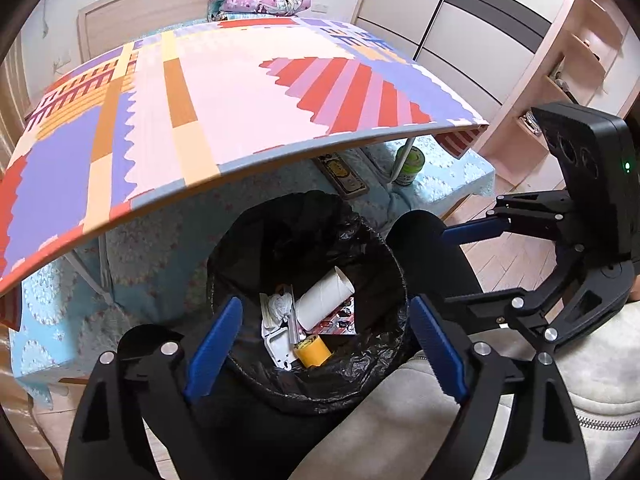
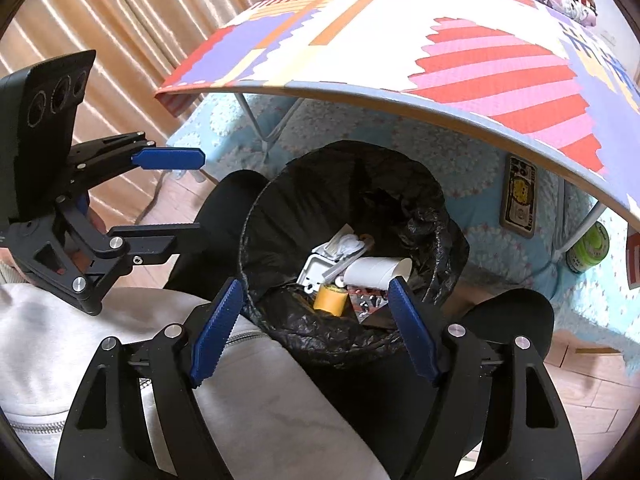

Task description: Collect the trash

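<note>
black-lined bin (image 1: 308,280): paper tube, yellow tape roll | both grippers empty, spread

We've got bright, even daylight in both views, no harsh glare. In the right wrist view it glows through the tan pleated curtains (image 2: 100,28). Under the colourful patchwork tabletop (image 1: 224,92) we see soft shade over the black-lined round waste bin (image 1: 308,292), whose liner gives only faint sheen. Heavy fisheye bend w/ dark vignette at corners; the tabletop edge bows hard. Centre is sharp, rims slightly soft. No motion blur.
</note>
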Demonstrator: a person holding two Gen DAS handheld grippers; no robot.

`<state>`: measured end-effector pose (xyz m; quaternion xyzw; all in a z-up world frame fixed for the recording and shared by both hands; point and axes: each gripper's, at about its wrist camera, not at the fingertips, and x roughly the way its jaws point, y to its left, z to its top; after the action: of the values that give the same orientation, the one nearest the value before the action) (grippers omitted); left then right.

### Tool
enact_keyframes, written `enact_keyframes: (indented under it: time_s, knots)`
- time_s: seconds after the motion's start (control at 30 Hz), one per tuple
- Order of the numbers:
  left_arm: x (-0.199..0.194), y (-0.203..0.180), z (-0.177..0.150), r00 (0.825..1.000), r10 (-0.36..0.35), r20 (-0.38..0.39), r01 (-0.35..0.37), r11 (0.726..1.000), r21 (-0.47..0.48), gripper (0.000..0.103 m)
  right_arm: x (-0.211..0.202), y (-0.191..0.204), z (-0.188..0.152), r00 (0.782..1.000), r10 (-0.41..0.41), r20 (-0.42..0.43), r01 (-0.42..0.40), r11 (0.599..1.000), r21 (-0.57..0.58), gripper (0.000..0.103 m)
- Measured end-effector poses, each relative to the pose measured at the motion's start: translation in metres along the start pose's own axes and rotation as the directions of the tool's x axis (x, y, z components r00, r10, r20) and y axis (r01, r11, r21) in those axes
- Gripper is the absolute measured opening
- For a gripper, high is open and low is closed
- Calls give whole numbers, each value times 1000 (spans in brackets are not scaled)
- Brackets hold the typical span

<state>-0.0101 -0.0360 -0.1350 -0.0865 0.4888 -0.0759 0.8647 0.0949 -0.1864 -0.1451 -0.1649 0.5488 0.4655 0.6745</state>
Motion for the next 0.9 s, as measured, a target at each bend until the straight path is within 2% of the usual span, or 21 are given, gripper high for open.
enact_keyframes:
  time_s: [0.17,0.63,0.9]
  knots:
    - [-1,-2,0,1000,-4,-6,4,1000,-5,83,2,3,0,1000,22,-16,-22,1000,6,75]
    - [-3,-7,0,1000,1,5,-1,1000,10,83,-5,6,2,1000,9,-2,-9,1000,-5,75]
    - [-4,-2,0,1000,0,12,0,1000,-21,83,-8,8,3,1000,7,3,-6,1000,-13,75]
